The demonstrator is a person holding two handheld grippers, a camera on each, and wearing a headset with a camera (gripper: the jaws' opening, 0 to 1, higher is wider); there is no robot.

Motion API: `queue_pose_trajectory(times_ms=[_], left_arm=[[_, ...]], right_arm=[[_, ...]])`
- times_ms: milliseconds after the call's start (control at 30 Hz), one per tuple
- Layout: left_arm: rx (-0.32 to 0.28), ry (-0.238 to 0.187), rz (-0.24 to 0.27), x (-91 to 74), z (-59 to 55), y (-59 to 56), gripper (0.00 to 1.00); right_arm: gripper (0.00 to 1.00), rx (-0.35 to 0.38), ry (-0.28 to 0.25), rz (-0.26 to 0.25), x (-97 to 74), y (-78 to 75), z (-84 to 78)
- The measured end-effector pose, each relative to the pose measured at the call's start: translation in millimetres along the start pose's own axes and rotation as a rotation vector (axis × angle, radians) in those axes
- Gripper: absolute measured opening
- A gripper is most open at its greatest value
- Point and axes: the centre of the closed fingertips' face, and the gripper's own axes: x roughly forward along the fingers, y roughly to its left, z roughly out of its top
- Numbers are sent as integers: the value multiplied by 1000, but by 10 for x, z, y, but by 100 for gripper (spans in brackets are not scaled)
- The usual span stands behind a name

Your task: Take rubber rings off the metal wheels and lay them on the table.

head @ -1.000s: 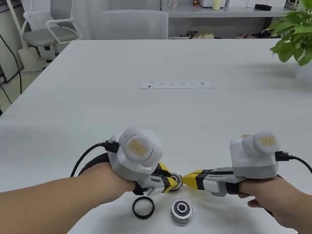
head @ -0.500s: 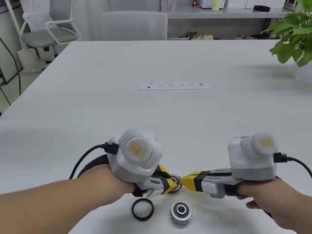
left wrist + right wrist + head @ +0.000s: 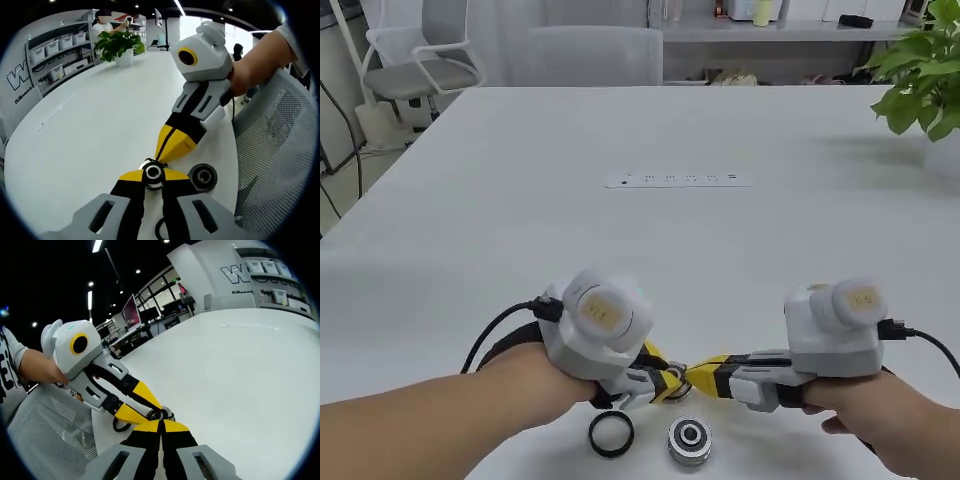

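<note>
My left gripper (image 3: 672, 384) is shut on a small metal wheel (image 3: 152, 173) that still wears its black rubber ring, held just above the table. My right gripper (image 3: 696, 379) comes in from the right. Its yellow tips are closed together and pinch the ring at that wheel's rim (image 3: 163, 415). On the table below them lie a loose black rubber ring (image 3: 611, 433) and a bare metal wheel (image 3: 690, 441). The bare wheel (image 3: 202, 177) also sits just right of my left jaws.
The white table (image 3: 640, 250) stretches far ahead, with a flush socket strip (image 3: 679, 179) in its middle. A potted plant (image 3: 925, 80) stands at the far right and chairs (image 3: 595, 52) at the far edge. A mesh chair back (image 3: 280, 165) is close to the near edge.
</note>
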Motion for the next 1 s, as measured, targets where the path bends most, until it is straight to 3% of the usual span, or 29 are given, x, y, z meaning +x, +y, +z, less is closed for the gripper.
queue_pose_trajectory(times_ms=[1000], left_arm=[[-7,-10,2,-1,-3,2,7]], right_arm=[[0,1,-34,47,15,107,66]])
